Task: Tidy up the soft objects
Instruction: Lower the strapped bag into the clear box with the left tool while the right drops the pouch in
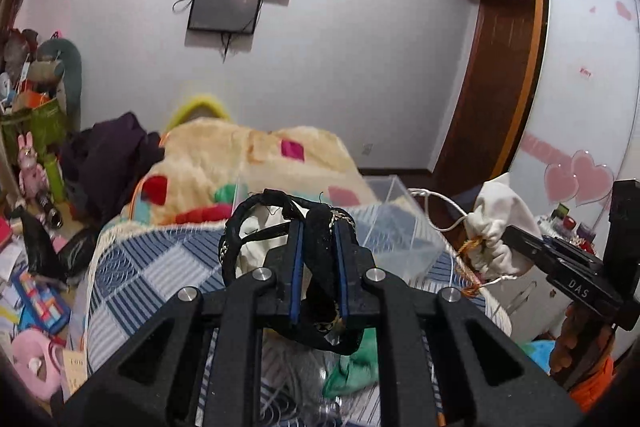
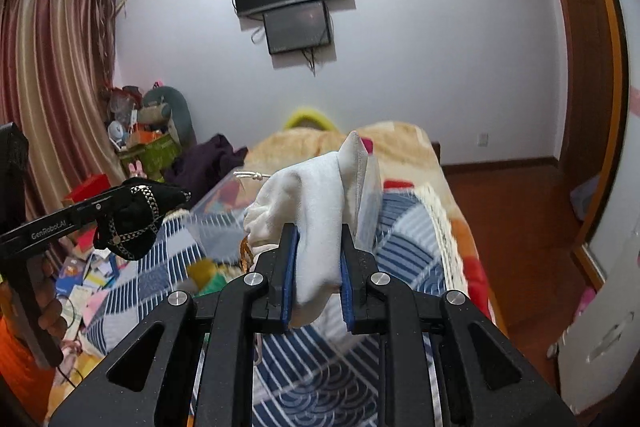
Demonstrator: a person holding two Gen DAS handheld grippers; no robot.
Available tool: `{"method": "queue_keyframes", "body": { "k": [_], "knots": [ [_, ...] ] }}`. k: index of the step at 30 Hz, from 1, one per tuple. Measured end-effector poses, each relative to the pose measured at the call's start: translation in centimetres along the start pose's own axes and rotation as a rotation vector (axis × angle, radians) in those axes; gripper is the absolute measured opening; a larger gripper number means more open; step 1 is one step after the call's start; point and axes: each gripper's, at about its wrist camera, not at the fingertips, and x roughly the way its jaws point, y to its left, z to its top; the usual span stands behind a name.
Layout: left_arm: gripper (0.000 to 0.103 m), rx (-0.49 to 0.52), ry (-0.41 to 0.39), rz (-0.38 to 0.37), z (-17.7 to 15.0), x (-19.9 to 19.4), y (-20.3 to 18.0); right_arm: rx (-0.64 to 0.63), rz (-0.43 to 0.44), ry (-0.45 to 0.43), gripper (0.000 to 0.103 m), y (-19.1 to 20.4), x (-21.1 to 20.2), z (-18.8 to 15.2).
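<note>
Left hand-held gripper (image 1: 316, 239) – marked "GenRobot.AI" – clamps black pouch (image 1: 320, 267).

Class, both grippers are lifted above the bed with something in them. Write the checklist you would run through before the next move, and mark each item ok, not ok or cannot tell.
1. Left gripper shut on the black chain-trimmed pouch: ok.
2. Right gripper shut on the white drawstring bag: ok.
3. Clear plastic box open on top, ready to receive: ok.
4. Box free of other things: cannot tell, its walls are see-through.
5. White bag's cord hanging clear of the box rim: cannot tell.
6. The two grippers apart from each other: ok.
</note>
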Motion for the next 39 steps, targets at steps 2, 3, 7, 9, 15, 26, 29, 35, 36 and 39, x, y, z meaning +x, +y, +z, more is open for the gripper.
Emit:
{"method": "queue_keyframes", "body": {
  "k": [2, 3, 7, 9, 15, 26, 29, 35, 36, 39],
  "knots": [
    [0.013, 0.000, -0.017, -0.001, 0.7, 0.6, 0.1, -0.001, 0.000, -0.015, 0.017, 0.3, 0.7, 0.6],
    [0.013, -0.001, -0.020, 0.000, 1.0, 1.2, 0.2, 0.002, 0.001, -0.019, 0.017, 0.3, 1.1, 0.8],
    [0.013, 0.004, -0.002, -0.013, 1.6, 3.9, 0.5, 0.010, -0.009, -0.019, 0.017, 0.4, 3.4, 2.0],
    [0.013, 0.017, 0.014, -0.007, 1.5, 5.2, 0.4, 0.014, -0.012, -0.010, 0.017, 0.6, 4.3, 2.3],
    [0.013, 0.047, 0.084, 0.007, 0.3, 9.5, 0.5, 0.010, 0.001, 0.048, 0.017, 1.3, 7.7, 2.6],
    [0.013, 0.050, 0.191, -0.003, -0.9, 14.8, 1.0, -0.032, -0.015, 0.253, 0.017, 1.4, 13.5, 0.5],
    [0.014, 0.039, 0.204, -0.014, -0.9, 15.2, 1.2, -0.041, -0.016, 0.286, 0.017, 1.3, 13.9, 0.2],
    [0.043, 0.038, 0.196, 0.007, -0.8, 14.6, 1.5, -0.073, -0.019, 0.292, 0.021, 1.5, 13.0, 0.3],
    [0.045, 0.036, 0.191, 0.007, -0.8, 14.4, 1.5, -0.075, -0.020, 0.291, 0.024, 1.6, 13.0, 0.4],
    [0.049, 0.021, 0.178, -0.008, -0.5, 13.4, 1.6, -0.079, -0.020, 0.266, 0.037, 1.7, 12.4, 0.8]
  ]
}}
